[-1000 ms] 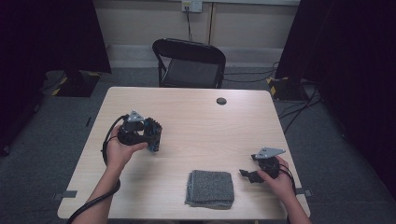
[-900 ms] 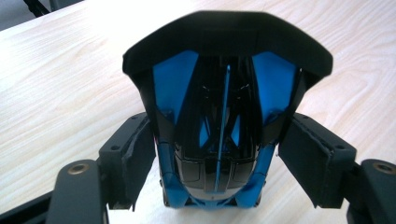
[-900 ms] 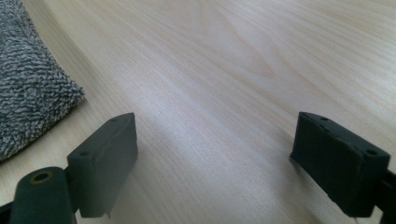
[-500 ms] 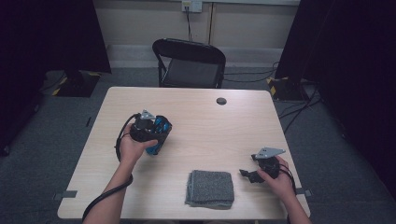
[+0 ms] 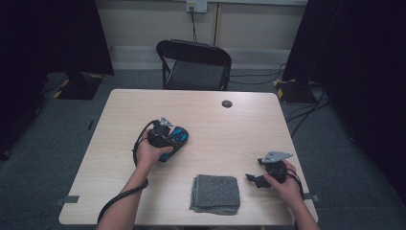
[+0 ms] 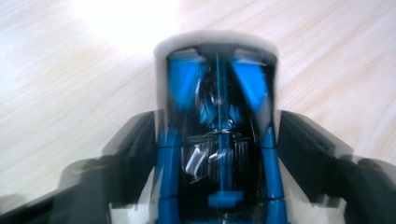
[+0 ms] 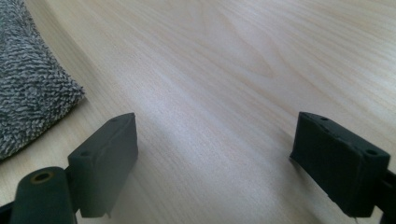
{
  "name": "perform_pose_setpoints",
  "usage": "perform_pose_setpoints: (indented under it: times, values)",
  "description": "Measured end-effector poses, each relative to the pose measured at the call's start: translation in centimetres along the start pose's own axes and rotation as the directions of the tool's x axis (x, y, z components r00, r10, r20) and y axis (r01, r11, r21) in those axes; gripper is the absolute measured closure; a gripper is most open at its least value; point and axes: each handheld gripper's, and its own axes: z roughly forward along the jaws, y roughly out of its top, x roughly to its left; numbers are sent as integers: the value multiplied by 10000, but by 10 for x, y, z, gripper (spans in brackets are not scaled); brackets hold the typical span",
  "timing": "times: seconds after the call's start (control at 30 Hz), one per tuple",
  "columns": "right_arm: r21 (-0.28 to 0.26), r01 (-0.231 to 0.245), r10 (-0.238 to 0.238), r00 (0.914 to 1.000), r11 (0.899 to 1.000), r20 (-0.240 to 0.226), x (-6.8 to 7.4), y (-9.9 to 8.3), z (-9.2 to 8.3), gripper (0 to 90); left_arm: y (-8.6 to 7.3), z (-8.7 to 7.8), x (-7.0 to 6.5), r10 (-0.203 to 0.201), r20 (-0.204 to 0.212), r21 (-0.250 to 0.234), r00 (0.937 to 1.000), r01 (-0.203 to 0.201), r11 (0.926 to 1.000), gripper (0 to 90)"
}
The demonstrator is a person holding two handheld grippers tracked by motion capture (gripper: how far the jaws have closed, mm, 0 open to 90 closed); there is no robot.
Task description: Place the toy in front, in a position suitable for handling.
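1. Blue-and-black gadget [image 6: 219, 140] sits clamped between the left gripper [image 5: 168, 139] jaws, mid-table, already picked up.
2. Right gripper [image 5: 256, 179] rests wide open, empty, near the right edge beside the grey cloth [image 5: 215, 192]; placing is left.

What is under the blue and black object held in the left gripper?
Bare wooden table shows around the blue and black object, clamped by the left gripper. The tabletop directly beneath it is covered; whether it touches the table cannot be told.
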Motion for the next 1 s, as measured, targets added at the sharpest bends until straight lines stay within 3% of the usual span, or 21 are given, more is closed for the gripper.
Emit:
perform_pose_setpoints:
  times: [0.03,0.07,0.1,0.13,0.17,0.23,0.4,0.47,0.57,0.67,0.77,0.87,1.0]
  values:
    - [-3,0,0,10000,10000,-6,0,0,0,137,5,-3,0,-18,112,-173,9999,20,9998,833]
    - [0,-6,6,10000,10000,3,0,0,0,137,10,-3,-3,620,-203,255,9979,-615,9978,838]
    - [2,1,-1,10000,10000,-2,0,0,0,136,11,0,-5,756,-192,710,9970,-740,9947,782]
    - [1,-5,5,10000,10000,12,0,0,0,137,10,5,-5,600,271,1232,9978,-629,9904,749]
    - [5,1,-1,10000,10000,18,0,0,0,137,8,7,-7,991,-9,1106,9951,-984,9890,729]
    - [4,-5,5,10000,10000,24,0,0,0,137,7,8,-8,924,38,930,9957,-924,9914,730]
    - [9,-7,7,10000,10000,18,0,0,0,136,7,8,-11,1212,-80,1006,9926,-1198,9877,703]
    - [7,-10,10,10000,10000,19,0,0,0,136,9,9,-11,1465,-295,1301,9888,-1415,9814,659]
    - [10,-8,8,10000,10000,17,0,0,0,136,8,7,-9,1416,-580,1287,9882,-1332,9827,535]
    - [8,-7,7,10000,10000,18,0,0,0,136,6,3,-7,759,-554,1201,9956,-688,9904,294]
    - [4,-10,10,10000,10000,11,0,0,0,137,-2,-3,-6,924,-491,1383,9945,-848,9867,172]
    - [7,-10,10,10000,10000,19,0,0,0,136,-15,-8,-5,621,-392,1436,9973,-559,9881,158]
    - [10,-8,8,10000,10000,21,0,0,0,136,-31,-10,-5,1026,-332,1444,9942,-968,9848,157]
